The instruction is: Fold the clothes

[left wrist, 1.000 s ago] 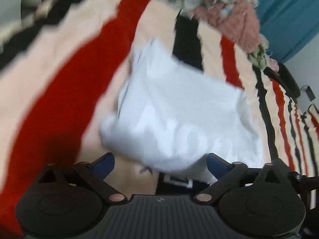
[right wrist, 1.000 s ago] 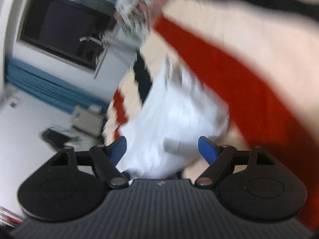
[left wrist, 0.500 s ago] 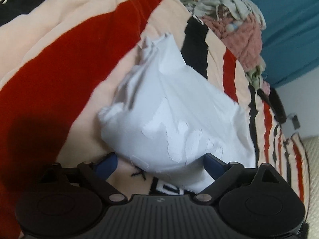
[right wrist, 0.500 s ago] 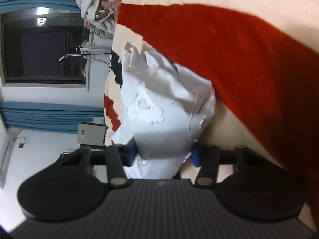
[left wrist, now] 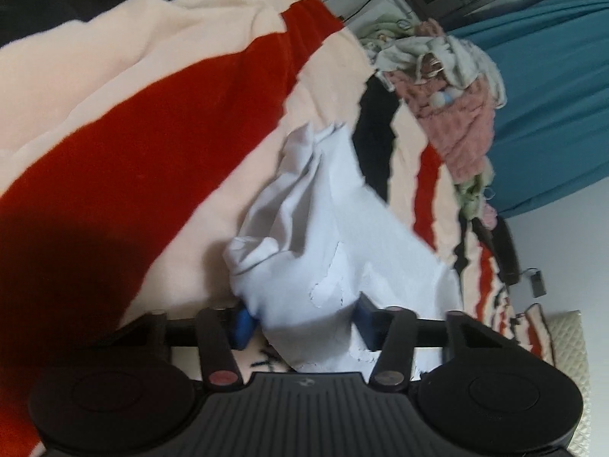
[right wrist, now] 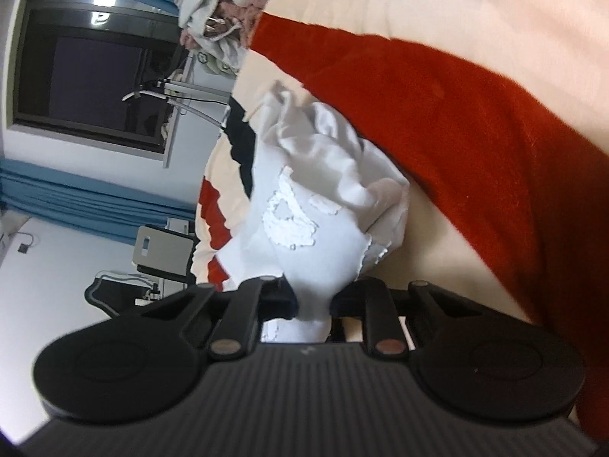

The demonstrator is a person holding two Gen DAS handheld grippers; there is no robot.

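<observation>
Closing on a crumpled white cotton garment with a raised white print (left wrist: 335, 251), the left gripper (left wrist: 302, 323) and right gripper (right wrist: 312, 302) each pinch a bunched edge. It lies rumpled on the red, cream and black striped fleece blanket (left wrist: 152, 152); folding seems barely begun, with unfolded clothes piled beyond (left wrist: 449, 95).

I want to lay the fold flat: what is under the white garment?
The white garment lies on a striped blanket with red, cream and black bands. Whatever sits directly beneath the cloth is covered. Both grippers' jaws are closing on its near edge.
</observation>
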